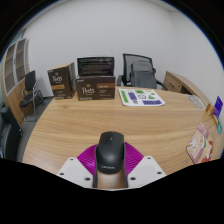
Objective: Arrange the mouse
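Tool [110, 172] holding a black computer mouse [110, 152] between its magenta pads.
Both fingers press its sides above the pale wooden bench [70, 125]; brown cardboard boxes [80, 82] stand far beyond.

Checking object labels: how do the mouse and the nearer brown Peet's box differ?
The mouse is black, low and rounded; the Peet's box is brown, blocky and printed. The mouse lies between the gripper fingers; the box stands upright far beyond them. Both rest on the wooden table.
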